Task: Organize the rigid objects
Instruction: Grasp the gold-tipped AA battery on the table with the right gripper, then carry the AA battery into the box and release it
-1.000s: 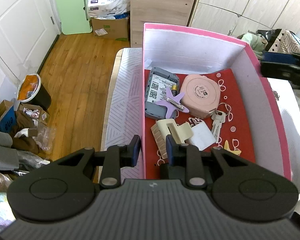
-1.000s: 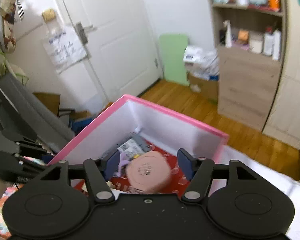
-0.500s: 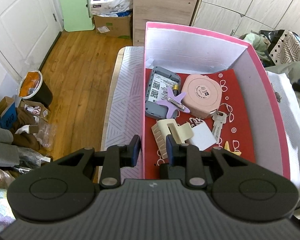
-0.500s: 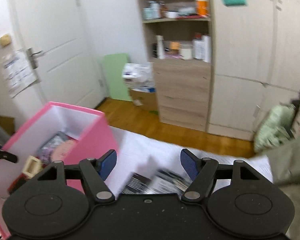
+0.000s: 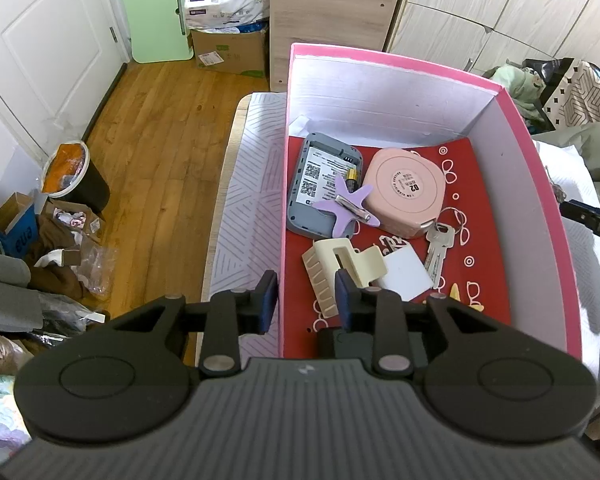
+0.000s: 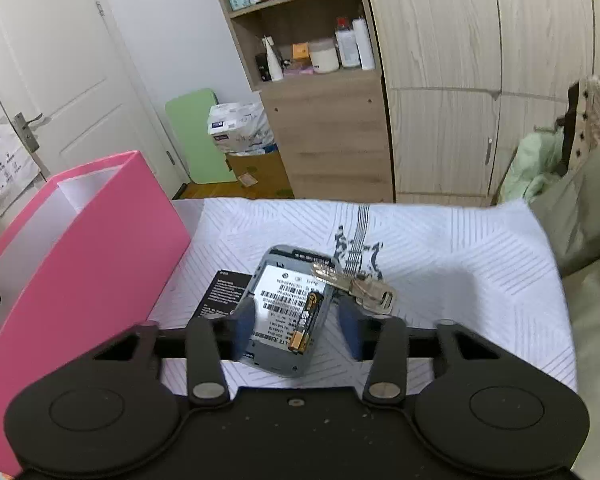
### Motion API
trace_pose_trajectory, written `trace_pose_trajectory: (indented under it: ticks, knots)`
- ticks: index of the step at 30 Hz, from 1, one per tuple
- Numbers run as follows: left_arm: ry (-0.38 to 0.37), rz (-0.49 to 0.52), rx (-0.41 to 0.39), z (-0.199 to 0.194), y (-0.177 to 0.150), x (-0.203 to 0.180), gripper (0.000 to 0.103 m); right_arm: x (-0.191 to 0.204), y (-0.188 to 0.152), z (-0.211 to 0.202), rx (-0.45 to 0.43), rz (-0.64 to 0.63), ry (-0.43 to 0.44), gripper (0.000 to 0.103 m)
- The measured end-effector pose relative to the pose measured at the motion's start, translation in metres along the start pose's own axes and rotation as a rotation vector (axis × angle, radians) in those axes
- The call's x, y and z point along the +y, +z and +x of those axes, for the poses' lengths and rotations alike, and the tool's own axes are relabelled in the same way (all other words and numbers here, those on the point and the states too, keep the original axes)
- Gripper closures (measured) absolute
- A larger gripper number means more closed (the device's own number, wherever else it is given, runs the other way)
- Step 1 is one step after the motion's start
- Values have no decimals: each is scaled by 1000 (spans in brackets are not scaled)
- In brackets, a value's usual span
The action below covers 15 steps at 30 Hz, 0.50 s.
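The pink box [image 5: 532,184] has a red floor with a grey device [image 5: 320,184], a pink round tape measure [image 5: 404,192], a purple star clip [image 5: 350,208], a cream claw clip [image 5: 340,264] and a key [image 5: 438,248] inside. My left gripper [image 5: 306,300] straddles the box's left wall, one finger outside and one inside, its jaws opening slightly without pressing the wall. My right gripper [image 6: 296,322] hangs low over a second grey device [image 6: 284,312] carrying a black-gold battery [image 6: 306,322]. Its jaws are closing with the device between the blurred pads, not clearly pressing.
Beside the second device lie a bunch of keys [image 6: 356,284] and a black card [image 6: 220,294] on the white patterned cloth [image 6: 460,248]. The pink box's wall [image 6: 80,248] stands to the left. A wooden cabinet [image 6: 328,128] and wardrobe stand behind; floor clutter [image 5: 60,232] sits left.
The right gripper swung from over the pink box to the right and down onto the cloth, and its jaws narrowed around the grey device. The left gripper stayed at the box wall.
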<state>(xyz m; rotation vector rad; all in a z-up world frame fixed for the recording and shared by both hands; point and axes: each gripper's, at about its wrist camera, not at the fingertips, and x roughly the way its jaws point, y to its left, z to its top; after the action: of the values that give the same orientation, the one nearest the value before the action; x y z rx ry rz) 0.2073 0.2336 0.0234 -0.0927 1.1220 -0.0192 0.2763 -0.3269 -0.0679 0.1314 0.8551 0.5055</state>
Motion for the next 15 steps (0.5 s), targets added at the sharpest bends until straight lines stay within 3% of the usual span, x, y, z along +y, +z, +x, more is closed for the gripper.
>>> trace_pose_trajectory:
  ticks: [6,10,15]
  knots:
    - [-2,-1,0,0,0,0,75,-7,-2,20,46,52,6,66]
    - [-1,0,1,0,0,0,75,-2,-5,17,19,30,-16,90]
    - [-2,-1,0,0,0,0,74,0,-8,7,8,28,3,91]
